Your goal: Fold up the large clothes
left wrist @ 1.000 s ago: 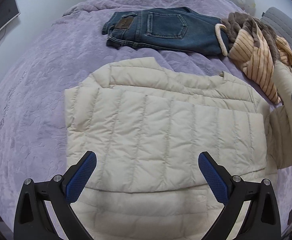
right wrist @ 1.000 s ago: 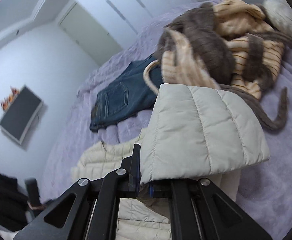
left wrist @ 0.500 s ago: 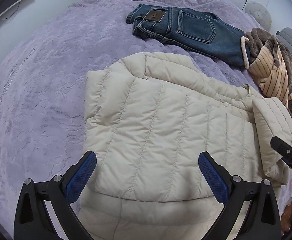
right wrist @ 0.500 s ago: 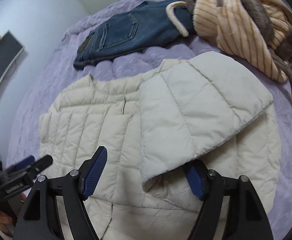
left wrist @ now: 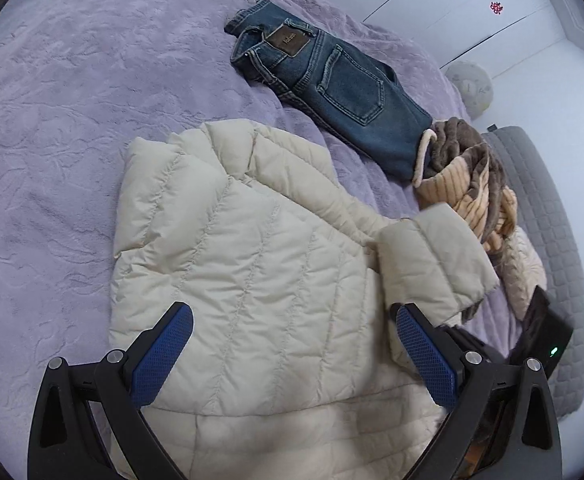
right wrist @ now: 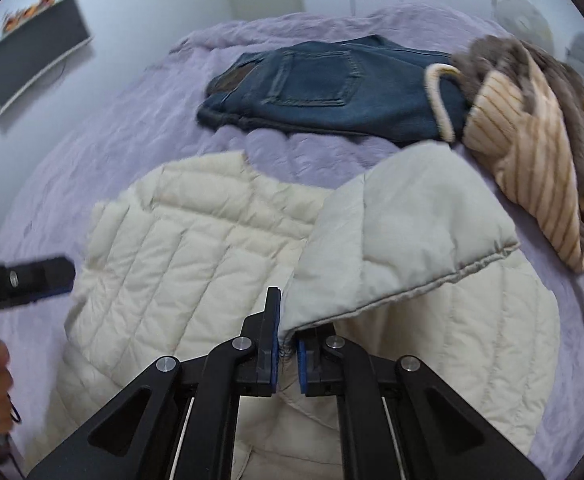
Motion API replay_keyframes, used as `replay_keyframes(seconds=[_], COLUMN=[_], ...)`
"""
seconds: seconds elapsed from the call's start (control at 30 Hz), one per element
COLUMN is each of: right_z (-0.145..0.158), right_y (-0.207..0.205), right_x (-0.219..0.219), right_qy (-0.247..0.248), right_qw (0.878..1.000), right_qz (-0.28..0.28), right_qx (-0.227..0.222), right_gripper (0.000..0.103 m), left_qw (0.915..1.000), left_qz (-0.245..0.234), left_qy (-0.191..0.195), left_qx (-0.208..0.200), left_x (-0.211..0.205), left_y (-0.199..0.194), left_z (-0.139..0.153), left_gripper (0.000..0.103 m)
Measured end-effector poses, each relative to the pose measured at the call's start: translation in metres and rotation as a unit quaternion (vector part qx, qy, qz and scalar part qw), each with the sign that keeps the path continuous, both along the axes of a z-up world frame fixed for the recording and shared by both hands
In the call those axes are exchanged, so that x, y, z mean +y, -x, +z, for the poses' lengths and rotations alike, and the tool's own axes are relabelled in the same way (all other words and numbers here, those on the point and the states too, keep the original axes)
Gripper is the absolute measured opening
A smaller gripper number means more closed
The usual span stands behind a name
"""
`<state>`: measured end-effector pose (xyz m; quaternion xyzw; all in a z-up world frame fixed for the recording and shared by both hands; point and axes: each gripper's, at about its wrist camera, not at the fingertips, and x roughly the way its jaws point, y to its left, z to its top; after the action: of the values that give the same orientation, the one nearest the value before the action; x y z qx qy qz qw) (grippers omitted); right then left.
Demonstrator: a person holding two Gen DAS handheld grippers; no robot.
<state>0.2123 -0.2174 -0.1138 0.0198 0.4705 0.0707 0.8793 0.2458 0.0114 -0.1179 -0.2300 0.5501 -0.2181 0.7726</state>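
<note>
Right tool pressed together on the cuff edge of the jacket sleeve, lifting it so it can be laid across the body, I'd guess. Left tool spread, hovering over the near hem, gripping nothing, probably ready to pin or smooth. Jacket lies flat on the purple bed: cream, quilted, puffy, near half of the bed. Jeans and a striped robe sit beyond it.
</note>
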Motion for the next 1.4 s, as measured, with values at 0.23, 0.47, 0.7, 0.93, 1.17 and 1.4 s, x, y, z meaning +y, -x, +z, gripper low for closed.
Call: replay_keyframes(seconds=[0.23,0.47,0.7,0.93,1.17,1.4], right_z=[-0.018,0.001,0.001,-0.004,-0.009,-0.044], right_y=[0.013,0.036,0.067,0.091,0.103,0.086], right_x=[0.037,-0.015,-0.097,-0.148,-0.196,-0.251], right_qy=[0.051,-0.012,-0.148,-0.172,-0.186,-0.282], right_qw=[0.995,1.000,0.981,0.967,0.953,0.916], right_qz=[0.084,-0.002,-0.118,-0.182,-0.234,-0.278], right_qx=[0.028,0.026,0.050,0.051,0.043,0.060], right_gripper=[0.072,0.073,0.073,0.073,0.073,0.073], left_qw=[0.9982,0.9978,0.9972,0.9973,0.9968,0.9958], left_qz=[-0.006,-0.044,-0.054,-0.064,-0.054,-0.025], left_qy=[0.054,0.015,-0.037,-0.023,-0.045,-0.061], left_qx=[0.026,0.046,0.034,0.028,0.037,0.063], left_x=[-0.003,-0.035,-0.073,-0.073,-0.036,-0.018], left_y=[-0.009,-0.019,-0.029,-0.024,0.012,0.017], left_z=[-0.008,-0.026,-0.030,-0.021,-0.024,-0.053], left_gripper=[0.102,0.102,0.075,0.012,0.012,0.012])
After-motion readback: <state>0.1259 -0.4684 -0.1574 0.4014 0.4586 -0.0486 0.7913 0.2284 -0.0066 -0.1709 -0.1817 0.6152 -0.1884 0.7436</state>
